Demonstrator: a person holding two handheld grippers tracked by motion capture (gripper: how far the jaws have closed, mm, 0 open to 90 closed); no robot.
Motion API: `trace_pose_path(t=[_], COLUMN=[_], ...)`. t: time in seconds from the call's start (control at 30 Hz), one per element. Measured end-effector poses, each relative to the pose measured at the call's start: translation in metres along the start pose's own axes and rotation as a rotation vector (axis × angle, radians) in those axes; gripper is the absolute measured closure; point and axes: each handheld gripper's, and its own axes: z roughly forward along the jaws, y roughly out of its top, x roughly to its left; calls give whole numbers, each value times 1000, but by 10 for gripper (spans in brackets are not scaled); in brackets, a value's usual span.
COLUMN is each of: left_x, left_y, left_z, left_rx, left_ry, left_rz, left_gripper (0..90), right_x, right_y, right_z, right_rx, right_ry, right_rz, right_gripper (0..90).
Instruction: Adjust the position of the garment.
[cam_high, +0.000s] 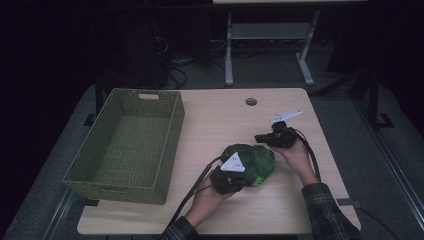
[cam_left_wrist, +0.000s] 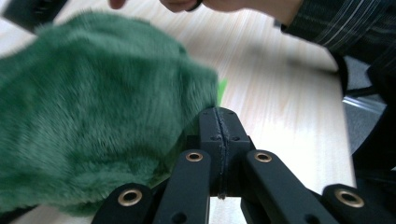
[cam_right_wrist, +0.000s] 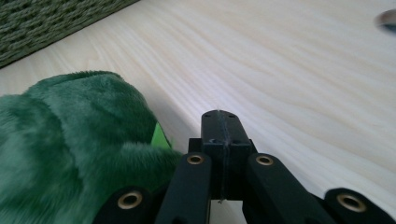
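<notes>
- Both grippers are down at the fuzzy dark-green plush toy, which lies on the pale wooden table, right of the woven olive-green rectangular basket and apart from it.
- The left gripper sits at the toy's near-left edge; in the left gripper view its black jaws are pressed flat together, the fur bulging just beside them, and I can't tell whether any fabric is pinched between them.
- The right gripper is at the toy's far-right side; in the right gripper view its jaws are likewise closed tip to tip, the plush just left of them and bare table ahead.
- My read: this is the take-hold step, with the toy not yet lifted and the basket empty.
- Next move, I'd say, calls for a sure pinch of fur on both sides, a lift high enough to clear the basket's wall, then a carry leftwards.
- Surface: light grained wood, a round cable hole near the far edge.
- Room: dark, with grey floor, a white metal table frame and loose cables beyond.
</notes>
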Motion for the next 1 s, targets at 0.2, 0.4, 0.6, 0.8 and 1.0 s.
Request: trace_pose_path(t=[0.2,0.4,0.6,0.8,1.0], left_x=[10,17,26,37,47], left_y=[-11,-17,-22,-29,-33], left_z=[10,12,4,-9,-16], left_rx=[53,84,95,101,97], left_ry=[32,72,102,127,143], left_rz=[-18,-17,-23,-45,-52], left_gripper=[895,895,895,895,895], right_x=[-1,-1,1,7,15], right_y=[-7,-10,-19,-30,-39], right_z=[22,20,12,5,-1], right_rx=[84,111,124,127,129], right_ry=[69,92,112,136,142], right_rz=[-10,0,-7,-11,-22], right_gripper=[900,900,900,900,900])
